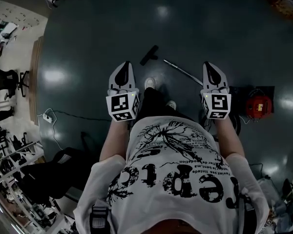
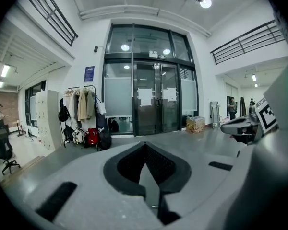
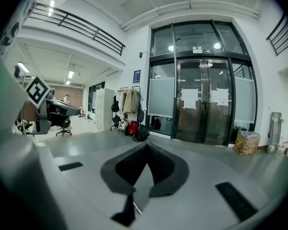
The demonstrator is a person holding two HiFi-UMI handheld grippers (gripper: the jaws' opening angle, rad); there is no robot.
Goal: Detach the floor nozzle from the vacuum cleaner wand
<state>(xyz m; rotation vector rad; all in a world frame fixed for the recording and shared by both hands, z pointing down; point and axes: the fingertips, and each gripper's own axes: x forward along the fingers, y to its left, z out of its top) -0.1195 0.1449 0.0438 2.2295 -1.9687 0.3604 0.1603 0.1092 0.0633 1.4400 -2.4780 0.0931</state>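
Both tongs, left gripper (image 1: 126, 65) and right gripper (image 1: 208, 65), are closed and empty. Beyond them on the dark floor (image 1: 88, 38) lie the floor nozzle (image 1: 149, 55) and wand (image 1: 183, 72).

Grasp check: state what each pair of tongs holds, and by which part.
Nothing is held. The left tongs and right tongs are both shut and empty; the floor nozzle and wand lie ahead, untouched.

glossy floor (image 1: 95, 30), shiny metal wand (image 1: 183, 72), matt black nozzle (image 1: 149, 55)
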